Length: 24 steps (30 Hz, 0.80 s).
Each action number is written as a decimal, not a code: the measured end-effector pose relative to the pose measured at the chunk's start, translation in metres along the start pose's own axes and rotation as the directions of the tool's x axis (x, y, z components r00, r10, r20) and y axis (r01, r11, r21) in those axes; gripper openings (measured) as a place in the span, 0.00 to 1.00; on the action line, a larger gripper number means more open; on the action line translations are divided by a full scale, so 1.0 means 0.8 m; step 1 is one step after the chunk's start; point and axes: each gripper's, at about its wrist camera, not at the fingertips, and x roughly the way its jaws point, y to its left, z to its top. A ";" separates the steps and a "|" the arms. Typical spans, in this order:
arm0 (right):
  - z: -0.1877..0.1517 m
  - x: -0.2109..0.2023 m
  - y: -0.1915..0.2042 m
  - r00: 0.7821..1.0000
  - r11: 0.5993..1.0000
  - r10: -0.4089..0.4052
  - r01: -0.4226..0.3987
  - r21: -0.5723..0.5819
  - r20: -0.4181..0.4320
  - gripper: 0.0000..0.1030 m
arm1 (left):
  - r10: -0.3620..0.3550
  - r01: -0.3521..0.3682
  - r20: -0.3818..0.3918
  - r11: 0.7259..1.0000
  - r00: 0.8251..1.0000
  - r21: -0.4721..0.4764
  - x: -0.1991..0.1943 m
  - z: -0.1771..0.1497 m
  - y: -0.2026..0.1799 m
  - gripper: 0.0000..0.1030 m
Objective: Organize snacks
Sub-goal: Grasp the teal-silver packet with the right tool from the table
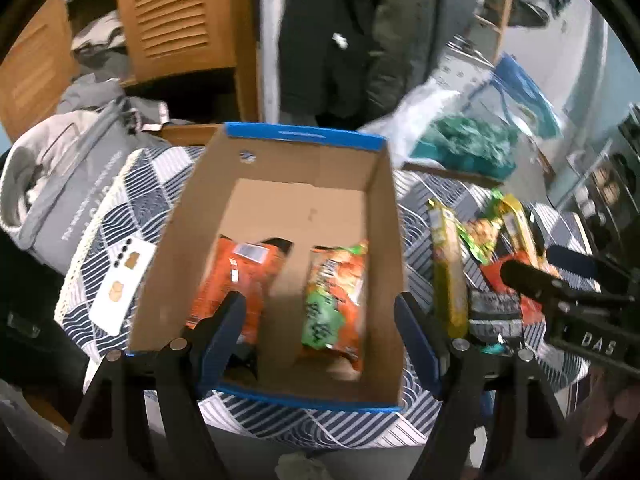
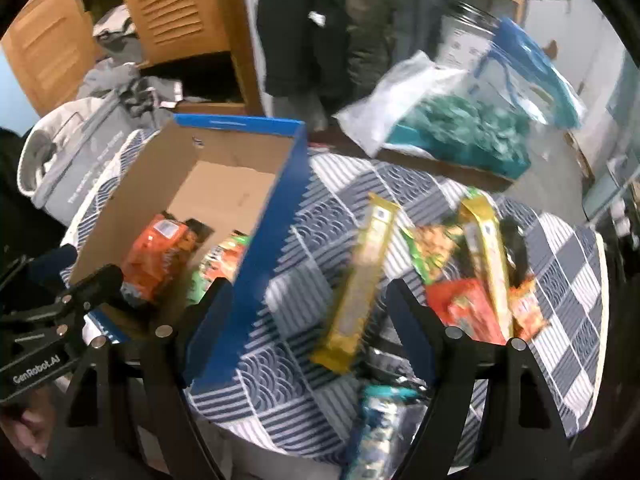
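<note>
An open cardboard box with blue rim (image 1: 304, 136) (image 2: 276, 220) stands on the round table. Inside lie an orange snack packet (image 1: 236, 276) (image 2: 156, 256) and an orange-green packet (image 1: 334, 300) (image 2: 222, 258). My left gripper (image 1: 320, 312) is open and empty over the box's near end. My right gripper (image 2: 308, 300) is open and empty above a long yellow packet (image 2: 362, 280) (image 1: 448, 272) on the cloth. A second yellow packet (image 2: 486, 256), a green packet (image 2: 432, 248), red packets (image 2: 468, 312) and a blue-silver packet (image 2: 380, 420) lie to the right.
The table carries a blue-white checked cloth (image 2: 568, 280). A white card (image 1: 120, 284) lies left of the box. A grey bag (image 1: 68, 184) sits at far left. A plastic bag with teal contents (image 2: 460, 132) lies at the back right. A wooden cabinet (image 1: 180, 20) stands behind.
</note>
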 end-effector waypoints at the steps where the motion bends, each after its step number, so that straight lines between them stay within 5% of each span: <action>1: -0.003 -0.001 -0.004 1.000 1.000 -0.004 0.004 0.007 -0.001 0.76 | -0.001 0.001 -0.004 1.000 1.000 0.017 0.001 -0.003 -0.008 0.76; 24: -0.113 0.003 -0.107 0.983 0.980 -0.035 0.069 0.186 -0.178 0.77 | -0.028 0.048 -0.112 0.983 0.993 0.179 0.014 -0.061 -0.115 0.84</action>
